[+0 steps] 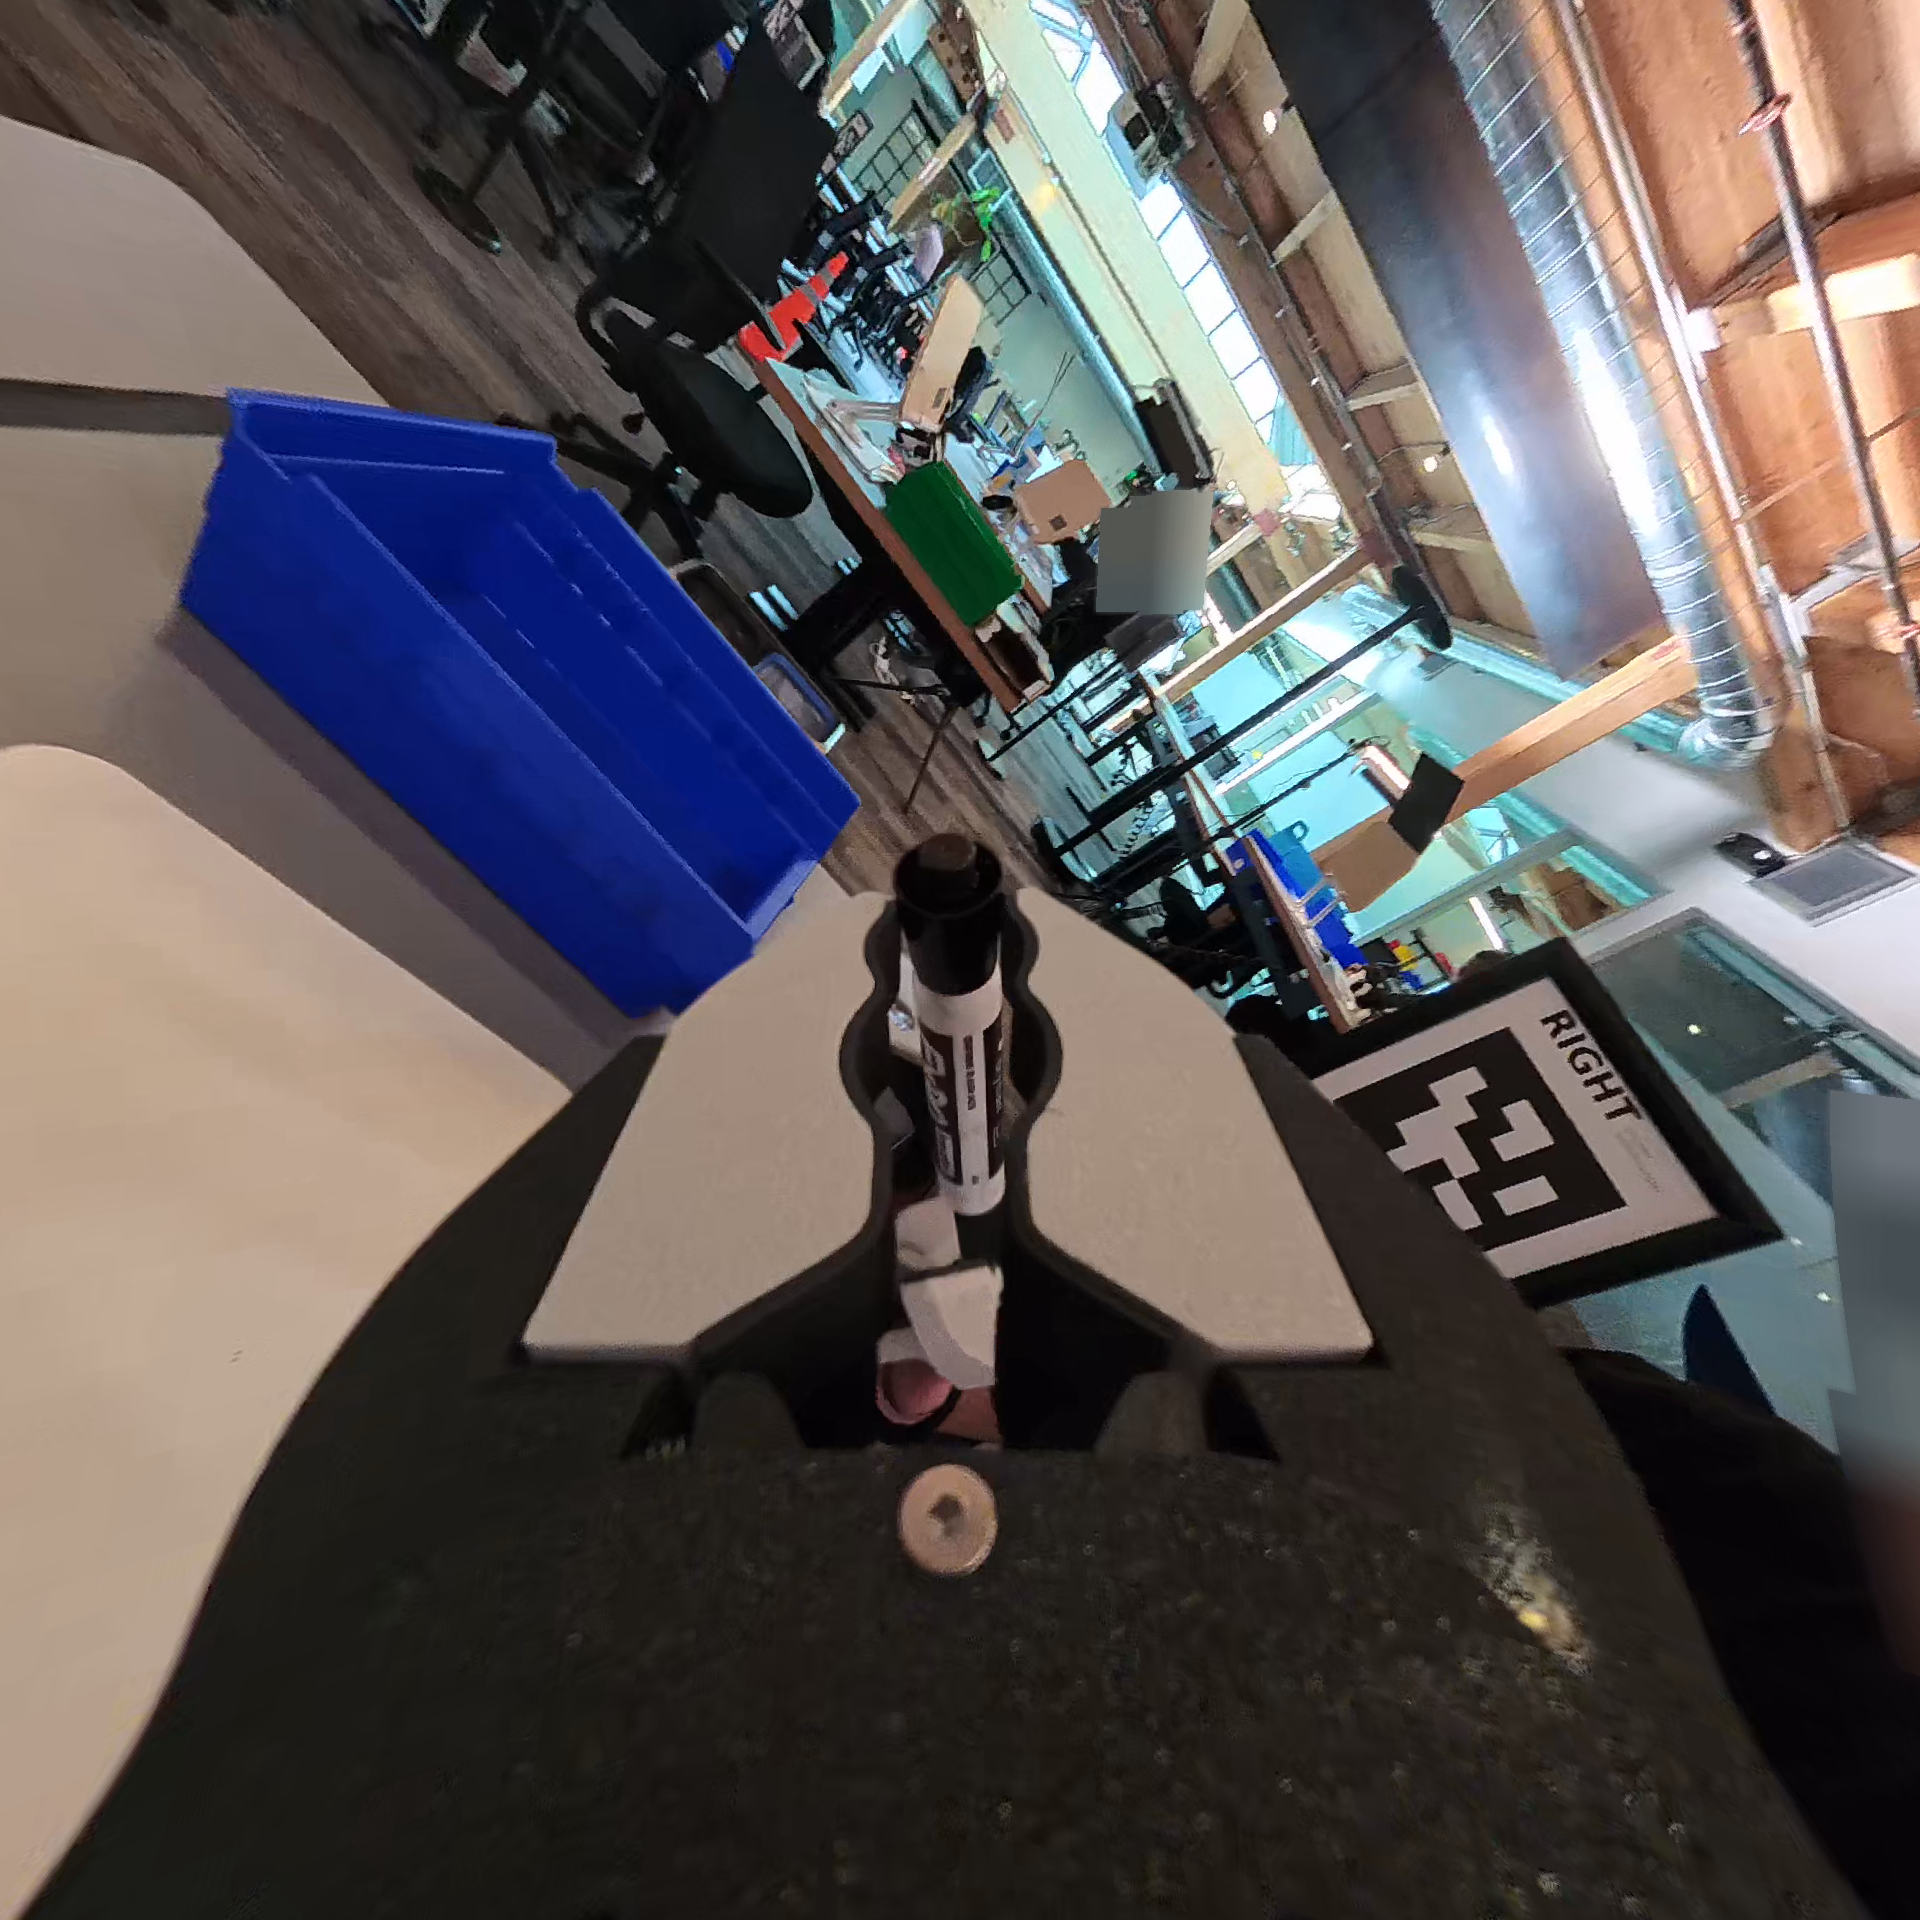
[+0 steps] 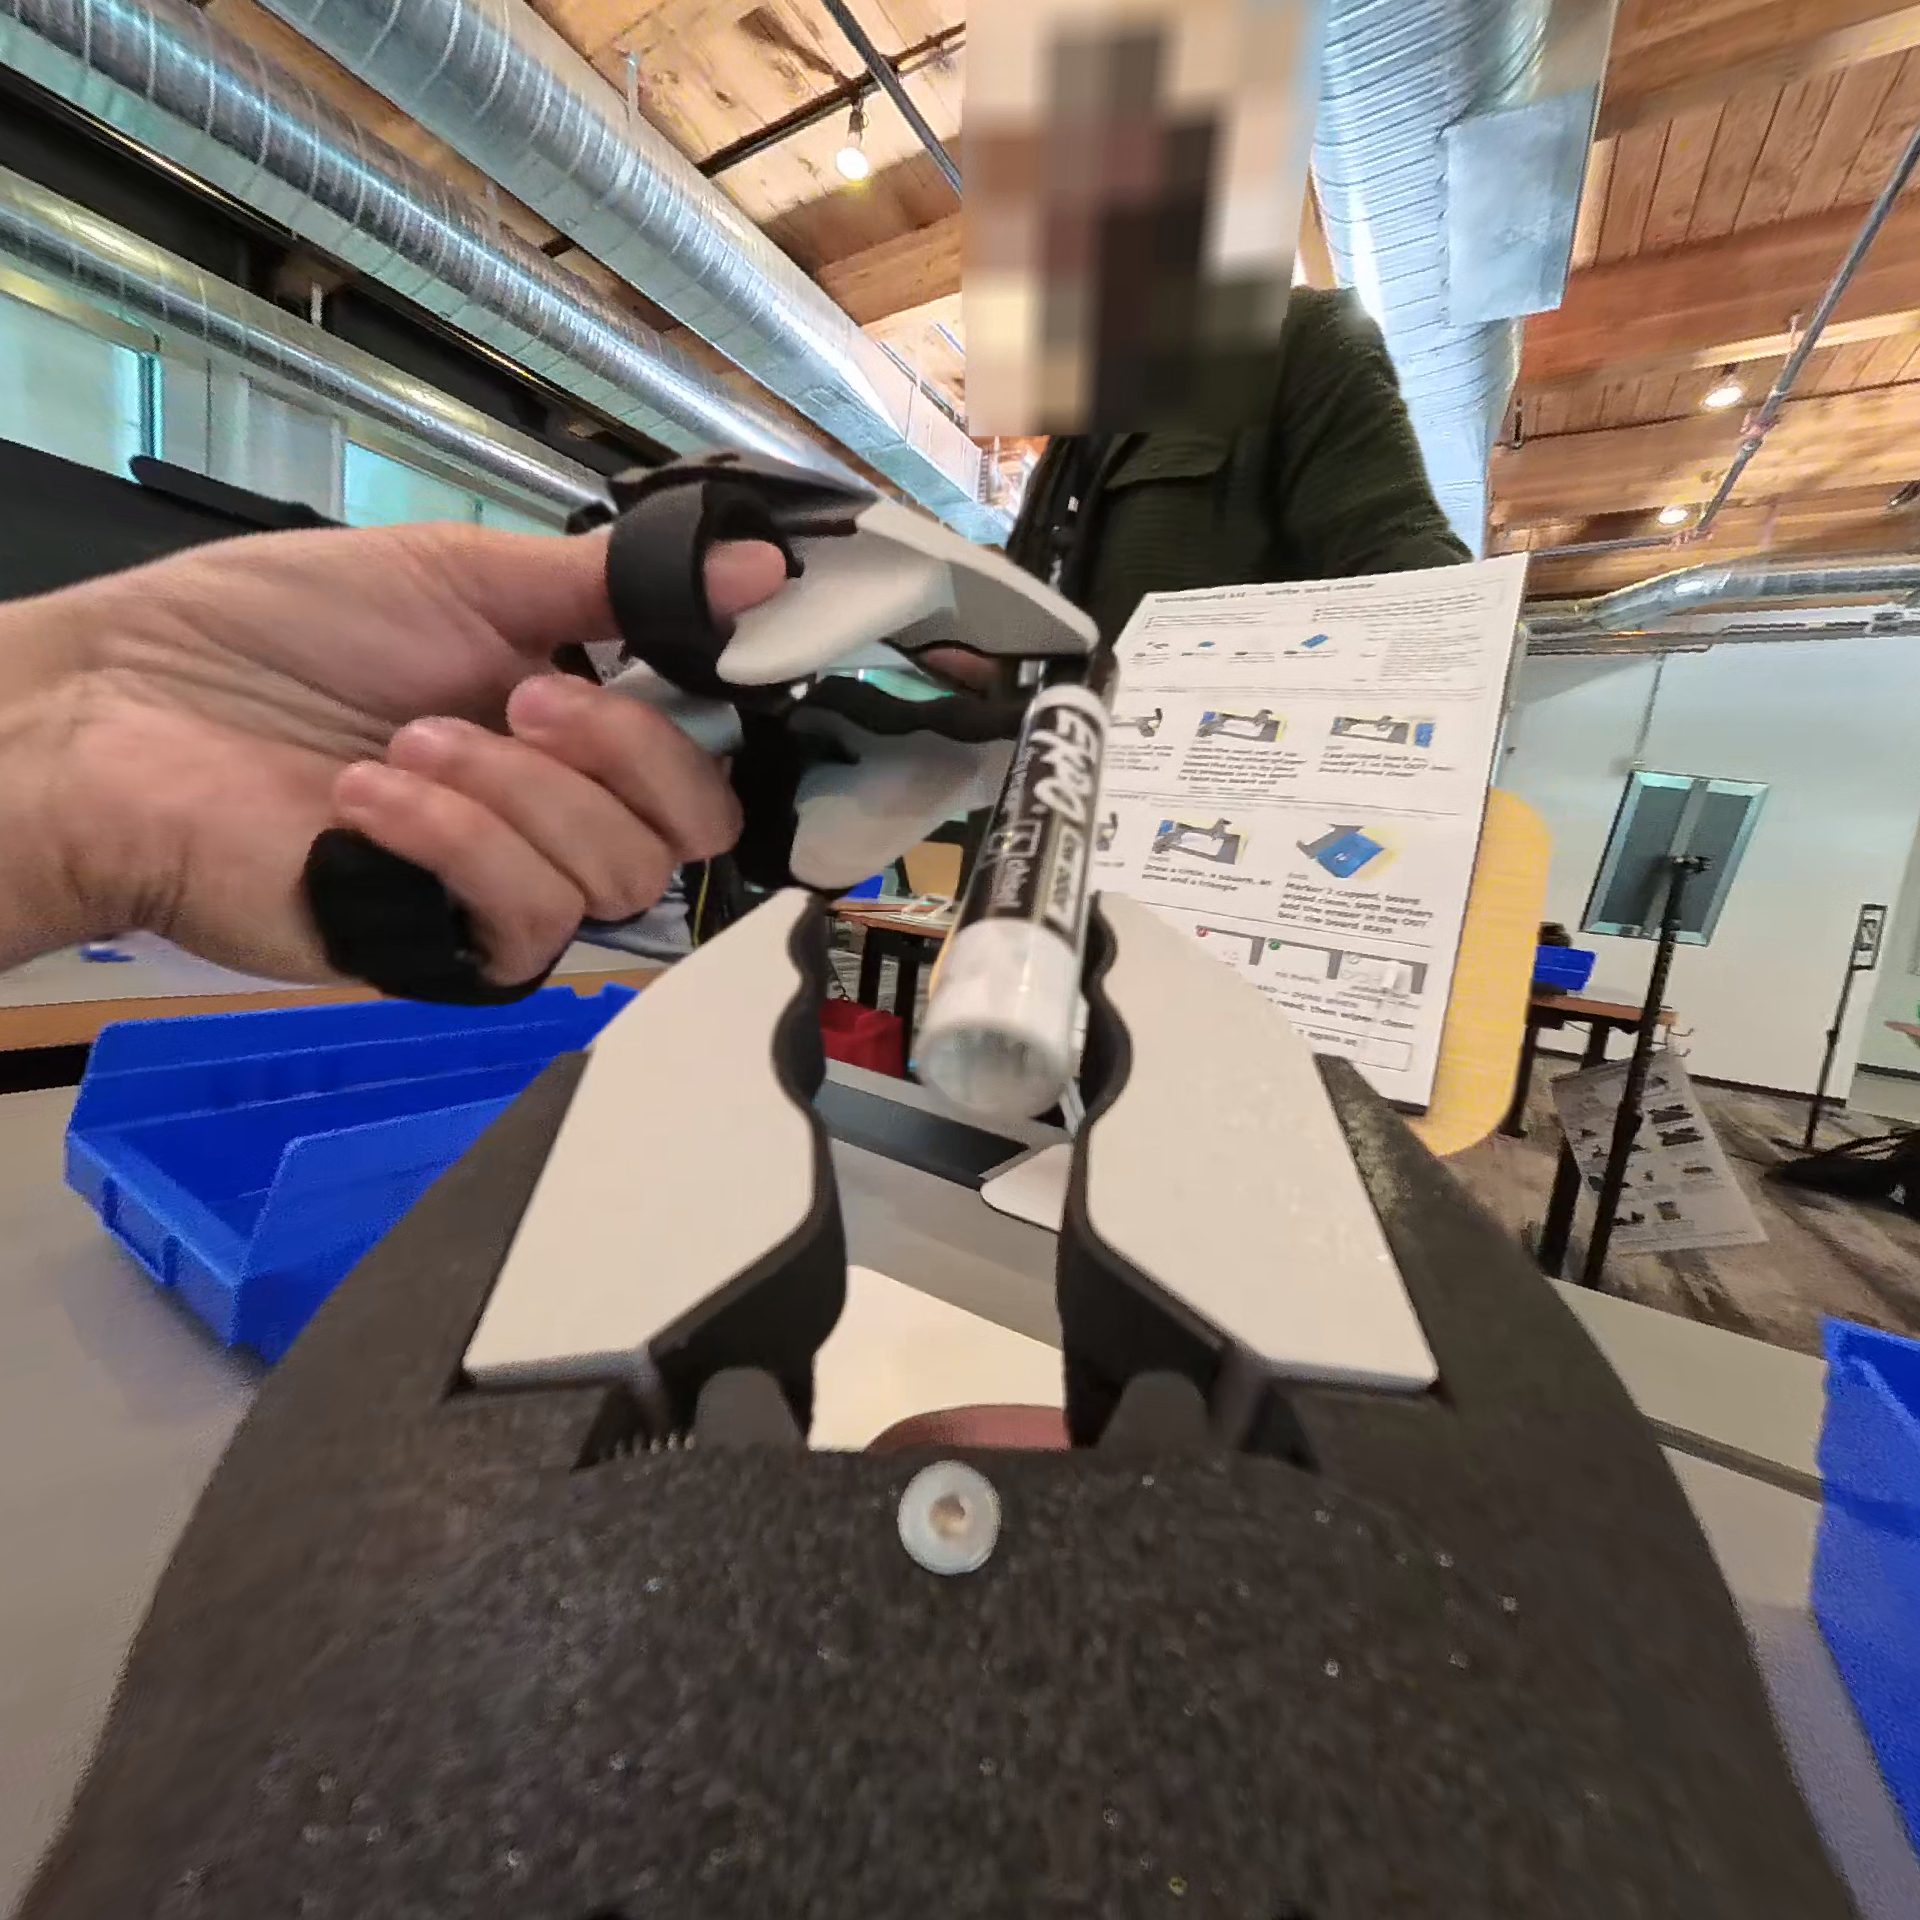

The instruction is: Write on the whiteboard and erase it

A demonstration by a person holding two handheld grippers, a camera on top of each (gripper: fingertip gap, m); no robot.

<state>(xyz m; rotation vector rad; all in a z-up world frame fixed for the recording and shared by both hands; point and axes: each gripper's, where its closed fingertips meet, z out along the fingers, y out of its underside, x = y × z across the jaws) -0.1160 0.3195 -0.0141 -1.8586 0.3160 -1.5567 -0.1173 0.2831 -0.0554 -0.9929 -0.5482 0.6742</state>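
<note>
Left gripper [image 1: 951, 914] body: black, coarse, grainy and matt; jaw faces smooth pale grey, matt.
Right gripper [image 2: 951, 966] body: the same rough black grain, with a bright metal screw [image 2: 948, 1524].
Marker [image 2: 1023, 894]: glossy plastic barrel, translucent frosted end.
Blue bin [image 1: 499, 665]: smooth moulded plastic, slight sheen.
Surface [image 1: 208, 1091]: smooth, pale, matt.
Instruction sheet [image 2: 1309, 790]: flat white printed paper.
Ducts [image 2: 582, 260]: ribbed shiny metal.
Ceiling [image 2: 1714, 239]: bare wood planks.

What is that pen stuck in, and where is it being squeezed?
The left tool is shut on the black-and-white marker, squeezing near its black end. The right tool is open around the marker's white end, not clamping it.
</note>
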